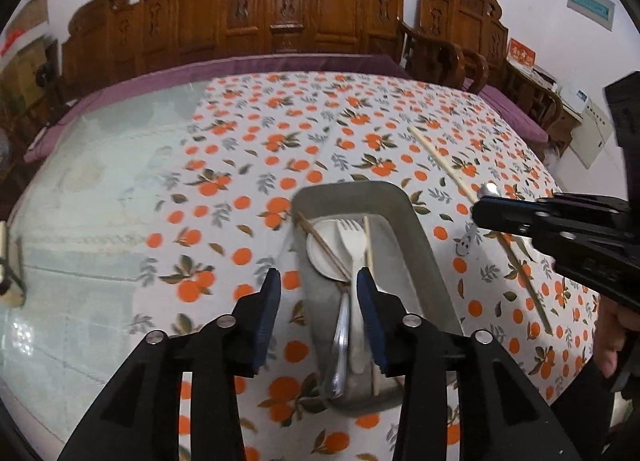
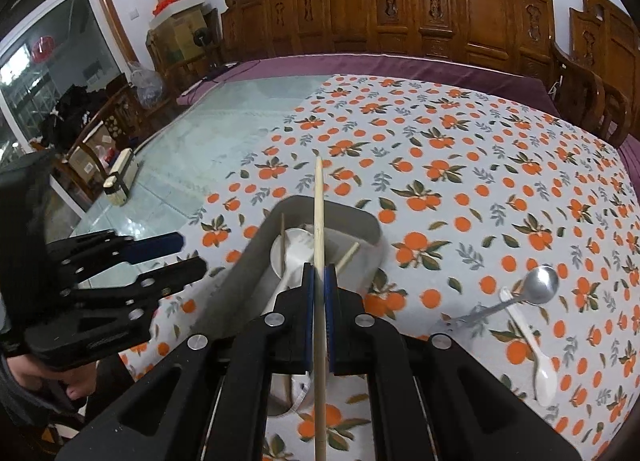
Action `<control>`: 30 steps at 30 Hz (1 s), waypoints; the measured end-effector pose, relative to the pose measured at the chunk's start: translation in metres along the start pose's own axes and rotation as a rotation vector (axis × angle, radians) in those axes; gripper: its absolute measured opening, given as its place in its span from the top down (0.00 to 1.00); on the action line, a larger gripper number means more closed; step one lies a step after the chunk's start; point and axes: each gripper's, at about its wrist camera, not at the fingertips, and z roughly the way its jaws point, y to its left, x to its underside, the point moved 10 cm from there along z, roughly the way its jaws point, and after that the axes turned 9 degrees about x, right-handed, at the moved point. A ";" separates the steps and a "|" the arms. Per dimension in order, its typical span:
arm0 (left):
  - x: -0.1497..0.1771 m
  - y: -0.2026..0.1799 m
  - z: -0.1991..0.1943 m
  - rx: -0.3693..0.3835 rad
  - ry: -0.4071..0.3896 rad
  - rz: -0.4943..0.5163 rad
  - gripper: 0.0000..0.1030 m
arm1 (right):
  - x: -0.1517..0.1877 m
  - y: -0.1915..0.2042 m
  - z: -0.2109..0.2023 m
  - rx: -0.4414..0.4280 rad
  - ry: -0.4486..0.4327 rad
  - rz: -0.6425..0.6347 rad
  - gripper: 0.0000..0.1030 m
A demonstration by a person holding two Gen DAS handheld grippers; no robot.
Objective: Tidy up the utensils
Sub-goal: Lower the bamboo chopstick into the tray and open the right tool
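Observation:
A grey tray (image 1: 348, 187) on the orange-print cloth holds a white plastic fork (image 1: 354, 245), a white spoon (image 1: 322, 261), a metal handle (image 1: 340, 337) and two chopsticks. My left gripper (image 1: 319, 285) hangs open just above the tray's near half, with nothing pressed between its blue pads. My right gripper (image 2: 319, 273) is shut on a pale wooden chopstick (image 2: 319, 201), which points forward over the tray (image 2: 374, 227). In the left wrist view the right gripper (image 1: 478, 213) comes in from the right with that chopstick (image 1: 444, 165).
A metal spoon (image 2: 540, 285) and a white plastic spoon (image 2: 536, 349) lie crossed on the cloth right of the tray. The left gripper (image 2: 194, 251) shows at the left of the right wrist view. Carved wooden chairs (image 2: 400, 13) line the far table edge; bare glass tabletop (image 1: 88, 221) lies left.

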 end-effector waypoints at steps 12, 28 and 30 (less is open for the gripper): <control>0.006 0.035 -0.039 -0.053 -0.058 -0.049 0.20 | -0.009 0.033 0.038 -0.050 0.013 0.065 0.94; 0.008 0.047 -0.055 -0.067 -0.079 -0.057 0.16 | 0.018 0.048 0.086 -0.020 0.089 0.088 0.94; 0.006 0.046 -0.056 -0.069 -0.082 -0.054 0.16 | 0.020 0.049 0.089 -0.021 0.097 0.094 0.94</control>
